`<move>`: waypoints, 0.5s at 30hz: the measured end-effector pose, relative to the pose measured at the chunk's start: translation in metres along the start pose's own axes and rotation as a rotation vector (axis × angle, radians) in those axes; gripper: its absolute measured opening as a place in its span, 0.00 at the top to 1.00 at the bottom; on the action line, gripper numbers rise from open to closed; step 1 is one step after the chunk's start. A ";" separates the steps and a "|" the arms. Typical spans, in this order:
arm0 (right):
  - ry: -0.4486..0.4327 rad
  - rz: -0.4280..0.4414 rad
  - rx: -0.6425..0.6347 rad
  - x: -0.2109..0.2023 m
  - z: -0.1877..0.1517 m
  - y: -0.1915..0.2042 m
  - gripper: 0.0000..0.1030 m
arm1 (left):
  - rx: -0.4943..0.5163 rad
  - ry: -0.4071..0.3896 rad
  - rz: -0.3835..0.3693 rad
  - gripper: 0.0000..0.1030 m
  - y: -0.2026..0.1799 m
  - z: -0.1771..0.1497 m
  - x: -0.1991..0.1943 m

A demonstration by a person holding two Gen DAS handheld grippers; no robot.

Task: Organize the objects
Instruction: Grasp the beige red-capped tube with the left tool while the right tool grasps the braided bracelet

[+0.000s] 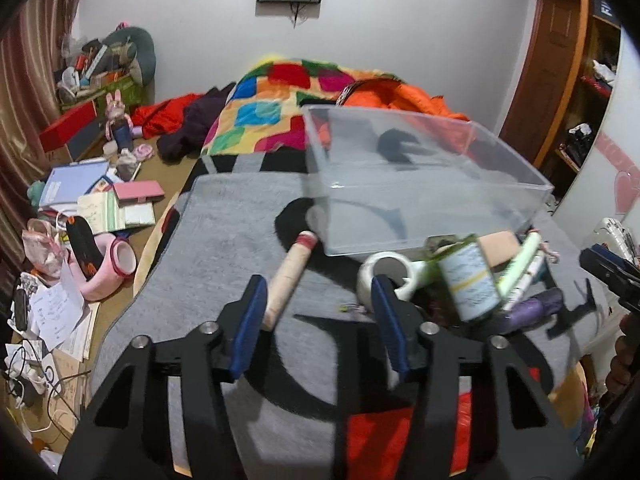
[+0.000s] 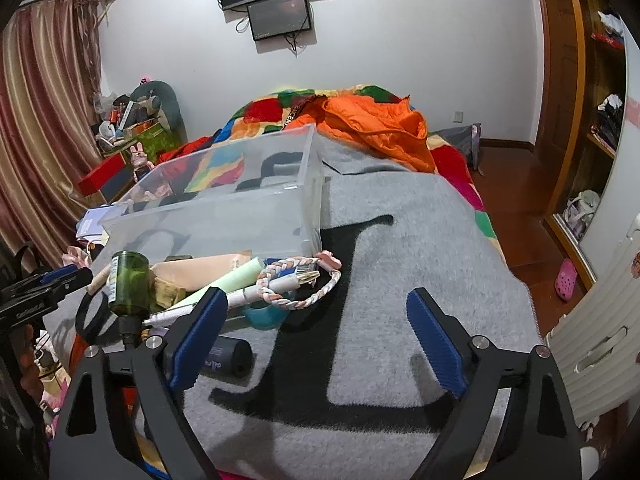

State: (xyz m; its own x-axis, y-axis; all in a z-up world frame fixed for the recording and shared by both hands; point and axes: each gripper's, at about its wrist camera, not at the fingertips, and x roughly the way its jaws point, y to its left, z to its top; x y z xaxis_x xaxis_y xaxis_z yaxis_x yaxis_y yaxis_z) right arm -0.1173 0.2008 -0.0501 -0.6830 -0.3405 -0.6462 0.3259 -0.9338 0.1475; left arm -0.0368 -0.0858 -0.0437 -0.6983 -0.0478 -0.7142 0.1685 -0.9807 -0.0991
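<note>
My left gripper (image 1: 318, 312) is open over the grey blanket (image 1: 224, 248), nothing pressed between its blue pads. A cream tube with a red end (image 1: 289, 276) lies just past its left finger, the near end beside that pad. The right fingertip overlaps a white cup (image 1: 382, 270). Beyond that lie a green jar (image 1: 468, 280) and a clear plastic box (image 1: 420, 184). My right gripper (image 2: 316, 316) stands wide open above the blanket (image 2: 400, 264), empty. Left of it is a pile: green jar (image 2: 128, 284), pale green tube (image 2: 236, 276), braided rope ring (image 2: 308, 286), teal bowl (image 2: 262, 318), dark cylinder (image 2: 230, 356), with the clear box (image 2: 224, 212) behind.
A patchwork quilt (image 1: 276, 100) and an orange jacket (image 2: 380, 132) lie at the bed's far end. Books, papers and a pink cup (image 1: 112, 268) clutter the floor to the left. A wardrobe (image 2: 600, 128) and wooden floor (image 2: 516, 208) are on the right.
</note>
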 end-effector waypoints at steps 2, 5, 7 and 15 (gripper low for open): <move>0.006 0.005 0.005 0.004 0.000 -0.002 0.15 | 0.000 0.017 0.009 0.56 0.006 0.003 0.008; 0.016 0.001 0.003 0.009 0.001 -0.002 0.18 | 0.019 0.044 0.021 0.57 0.011 0.008 0.021; 0.032 0.005 0.000 0.014 0.003 -0.002 0.22 | 0.039 0.073 0.030 0.58 0.013 0.009 0.032; 0.103 0.072 0.022 0.035 -0.001 -0.007 0.37 | 0.103 0.135 0.040 0.62 0.012 0.011 0.054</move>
State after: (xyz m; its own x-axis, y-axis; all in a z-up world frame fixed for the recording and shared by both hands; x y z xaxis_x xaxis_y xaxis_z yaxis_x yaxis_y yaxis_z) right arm -0.1430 0.1957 -0.0746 -0.5870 -0.3943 -0.7070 0.3562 -0.9101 0.2119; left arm -0.0799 -0.1023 -0.0759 -0.5916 -0.0681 -0.8033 0.1172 -0.9931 -0.0021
